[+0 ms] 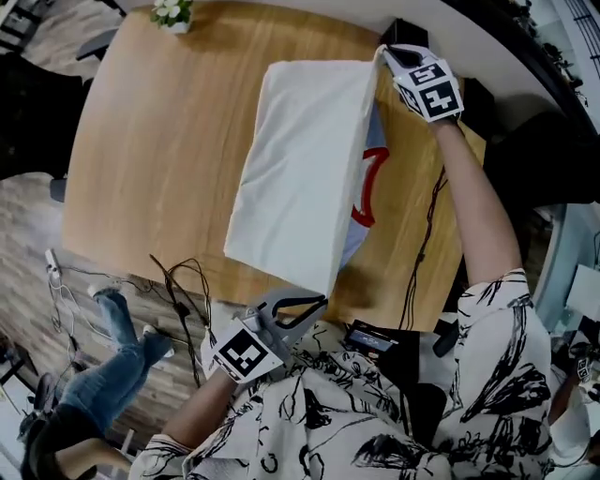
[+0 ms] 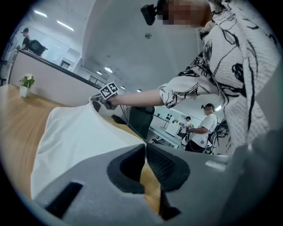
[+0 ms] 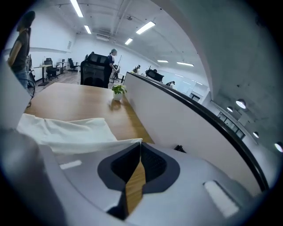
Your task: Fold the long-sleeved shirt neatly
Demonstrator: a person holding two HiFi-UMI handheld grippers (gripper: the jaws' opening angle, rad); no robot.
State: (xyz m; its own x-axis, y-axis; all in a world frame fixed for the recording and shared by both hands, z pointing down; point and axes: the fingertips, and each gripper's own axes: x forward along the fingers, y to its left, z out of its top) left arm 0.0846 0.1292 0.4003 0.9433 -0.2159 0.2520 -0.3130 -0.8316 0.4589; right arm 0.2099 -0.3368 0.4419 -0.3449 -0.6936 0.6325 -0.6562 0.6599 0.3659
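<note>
1. The left hand-held gripper (image 1: 317, 302) is at the near edge of the counter (image 1: 150, 159), just in front of the person's patterned top. In the left gripper view its jaws (image 2: 143, 149) are pressed together, and the near corner of the white shirt (image 1: 300, 159) is pinched at their tips.
2. From that corner, a straight folded edge of the shirt runs up and away across the counter to the other gripper. This edge is raised off the wood. To its left, the white cloth (image 2: 75, 137) slopes down and lies flat on the counter.
3. Under the raised edge, on its right side, a lower layer of the shirt shows a red print (image 1: 372, 187).
4. Thin black cables (image 1: 183, 281) trail over the near left edge of the counter.
5. The right hand-held gripper (image 1: 384, 52) is at the far end of the raised edge, near the counter's far rim, with the arm stretched out. In the right gripper view its jaws (image 3: 140, 145) are closed, and the far corner of the shirt (image 3: 66, 130) is clamped at their tips.
6. At the far left of the counter stands a small white pot (image 1: 173, 21), well apart from the shirt. It holds a little plant with white flowers.
</note>
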